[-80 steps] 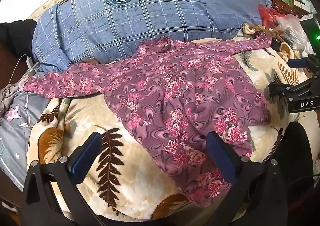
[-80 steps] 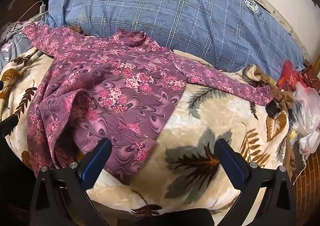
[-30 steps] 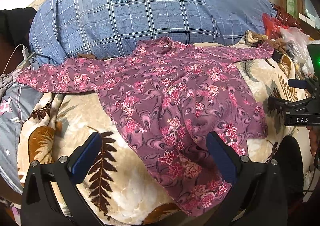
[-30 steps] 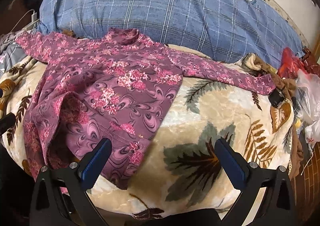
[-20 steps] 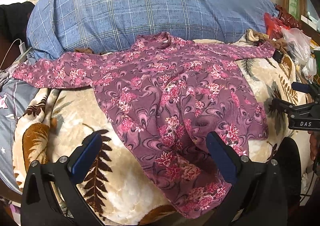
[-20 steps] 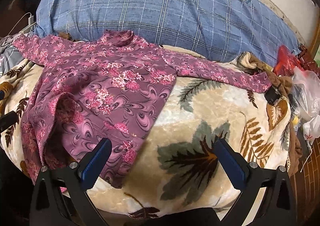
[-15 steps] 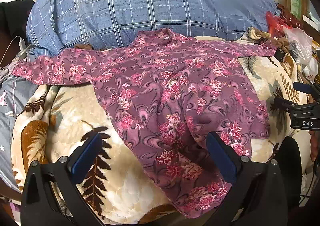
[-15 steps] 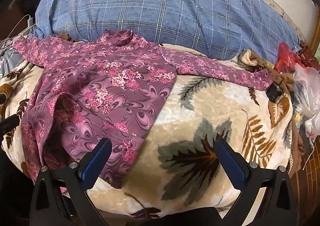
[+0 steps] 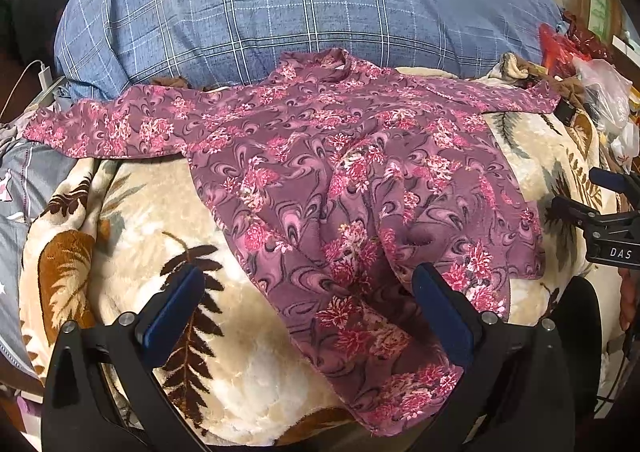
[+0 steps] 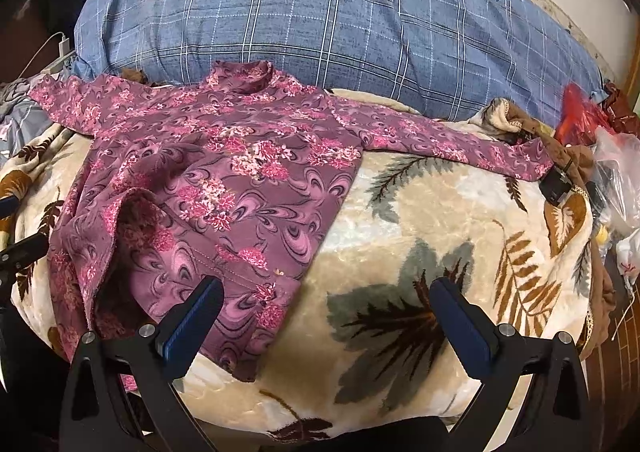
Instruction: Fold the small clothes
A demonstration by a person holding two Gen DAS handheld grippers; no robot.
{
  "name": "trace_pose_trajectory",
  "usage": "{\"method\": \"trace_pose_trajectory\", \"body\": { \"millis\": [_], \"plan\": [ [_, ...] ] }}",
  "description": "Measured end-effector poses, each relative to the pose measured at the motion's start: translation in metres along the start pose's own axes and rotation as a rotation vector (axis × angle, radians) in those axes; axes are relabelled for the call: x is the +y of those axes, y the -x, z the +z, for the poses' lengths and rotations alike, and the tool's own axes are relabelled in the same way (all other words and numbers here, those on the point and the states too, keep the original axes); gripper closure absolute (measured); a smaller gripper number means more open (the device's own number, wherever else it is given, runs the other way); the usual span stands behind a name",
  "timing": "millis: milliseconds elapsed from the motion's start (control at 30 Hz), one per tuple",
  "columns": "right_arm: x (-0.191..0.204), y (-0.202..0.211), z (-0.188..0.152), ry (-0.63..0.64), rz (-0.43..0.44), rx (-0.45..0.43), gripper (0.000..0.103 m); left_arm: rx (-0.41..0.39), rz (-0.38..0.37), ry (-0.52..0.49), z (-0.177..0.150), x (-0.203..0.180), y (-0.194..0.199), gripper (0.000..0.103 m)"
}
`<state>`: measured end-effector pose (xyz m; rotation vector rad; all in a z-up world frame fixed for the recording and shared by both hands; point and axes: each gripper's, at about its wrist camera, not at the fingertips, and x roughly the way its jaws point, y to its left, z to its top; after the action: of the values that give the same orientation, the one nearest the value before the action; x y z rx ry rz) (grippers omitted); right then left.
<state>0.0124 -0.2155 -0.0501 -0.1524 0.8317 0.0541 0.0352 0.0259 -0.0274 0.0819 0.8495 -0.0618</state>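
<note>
Bed w/ a cream leaf-print fleece blanket (image 10: 420, 220) under both my claws, big blue plaid pillow (image 10: 340, 24) at the far side, plastic bags (image 10: 616, 168) off to the right edge. The floral long-sleeve top (image 9: 352, 188) lay spread on the blanket straight ahead of my left claw (image 9: 308, 304), collar toward the pillow, sleeves out to either side, hem end rumpled and draping over the near edge between that claw's fingers. Left claw was wide apart, holding nothing, hovering just above the hem; can't tell if the right finger brushed the cloth. My right claw (image 10: 324, 312) was also wide apart and empty, its left finger over the top's near corner (image 10: 264, 316), the rest over bare blanket. Looked to me like pre-fold: garment laid out, no fold made yet. Next move prob. needs the hem flattened, then a sleeve or side pinched and brought across the body.
</note>
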Motion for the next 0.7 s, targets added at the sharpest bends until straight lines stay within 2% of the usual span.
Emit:
{"method": "trace_pose_trajectory", "body": {
  "millis": [233,467,600,700],
  "plan": [
    [-0.003,0.0,0.001,-0.011,0.008,0.0,0.001,0.005,0.007,0.006,0.001,0.002,-0.001,0.0],
    [-0.016,-0.005,-0.008,-0.057,0.094,0.04,0.007,0.0,0.054,0.081,0.003,0.036,0.003,0.0],
    [-0.023,-0.016,-0.02,-0.119,0.186,0.095,0.011,0.059,0.053,0.107,-0.005,0.052,-0.003,0.0],
    [-0.024,-0.028,-0.028,-0.171,0.253,0.126,0.011,0.134,-0.006,0.095,-0.019,0.047,-0.012,0.0]
  ]
}}
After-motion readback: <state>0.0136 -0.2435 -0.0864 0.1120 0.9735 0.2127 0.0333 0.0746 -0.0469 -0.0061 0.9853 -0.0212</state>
